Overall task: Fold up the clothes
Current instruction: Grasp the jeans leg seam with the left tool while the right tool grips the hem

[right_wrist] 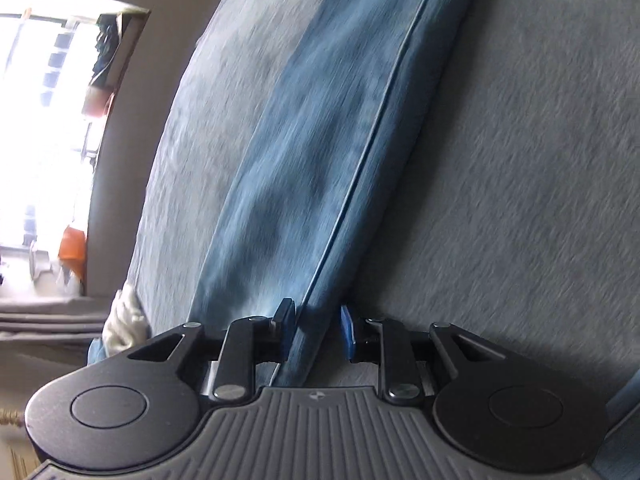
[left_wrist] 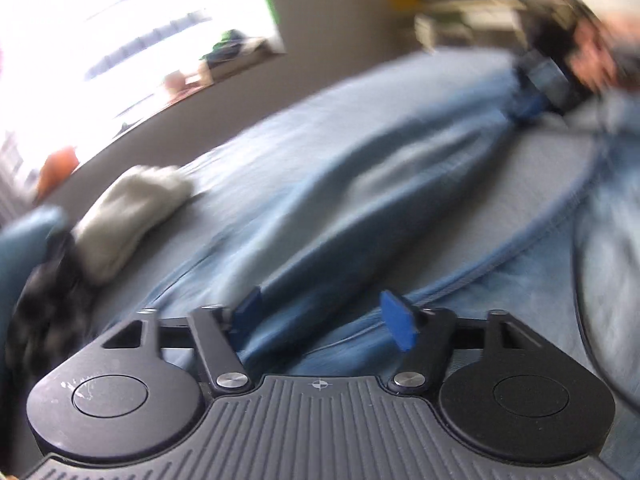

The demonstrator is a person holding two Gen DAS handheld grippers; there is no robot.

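A grey bed (right_wrist: 520, 160) fills most of both views, its cover (left_wrist: 552, 152) bare around the clothing. On it lie blue jeans (left_wrist: 340, 200), and in the left wrist view one leg runs long from the near edge by the left tool (left_wrist: 322, 318) up and to the right, where it ends at the right tool (left_wrist: 540, 92) and the person's blurred hand (left_wrist: 596, 60). In the right wrist view the same jeans (right_wrist: 320, 140) stretch as a narrow folded strip from the right tool (right_wrist: 316, 330) away to the top of the picture, a side seam running along the length. To the left of the leg, near the edge of the bed, sits a folded pale garment (left_wrist: 132, 216), with a dark checked cloth (left_wrist: 44, 304) just beside it; the pale garment (right_wrist: 124, 320) also shows at the left edge of the bed in the right wrist view. Nothing lies across the leg itself. The left tool stands about half open with denim bunched between its blue pads; whether they press on it cannot be told. The right tool is narrowly open astride the folded edge, and a grip cannot be confirmed there.
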